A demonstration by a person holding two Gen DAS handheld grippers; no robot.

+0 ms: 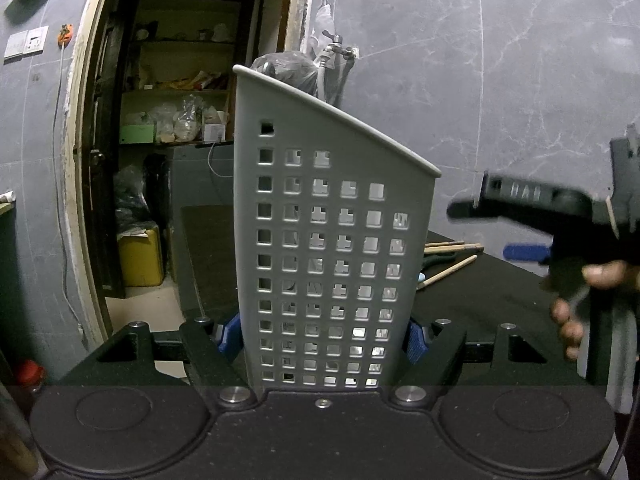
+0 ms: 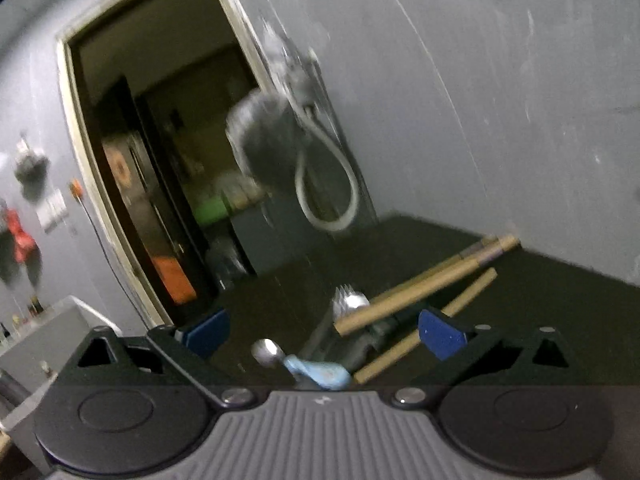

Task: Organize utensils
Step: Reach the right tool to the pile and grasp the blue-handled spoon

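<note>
Left gripper (image 1: 322, 334): jaws clamped on the grey perforated caddy (image 1: 332, 240), blue pads pressing both side walls near its base; the caddy stands upright, filling the middle of the left wrist view.

Caddy contents: nothing can be made out through the holes.

Utensil pile: on the dark table (image 2: 540, 300), at 3 o'clock of the caddy in the left wrist view, at 12 to 1 o'clock of the right gripper (image 2: 324, 334).

Right gripper: jaws spread wide, nothing between the pads; no earlier view to compare.

Count, wooden handles (image 2: 424, 288): three seen, two lying close together, one apart below them.

Count, forks (image 2: 348, 304): one metal head, tines up, touching the nearest wooden handle.

Count, light-blue-handled utensil (image 2: 320, 374): one, with a metal end at 10 o'clock.

Count, caddies: one.

Risk, pile: handles overlap, so closing on one may drag or flick its neighbours.

Risk, blur: the right wrist view is smeared; a grab made at speed could miss a thin handle.

Risk, caddy: held low, it could tip if a utensil knocks its tall rim.
</note>
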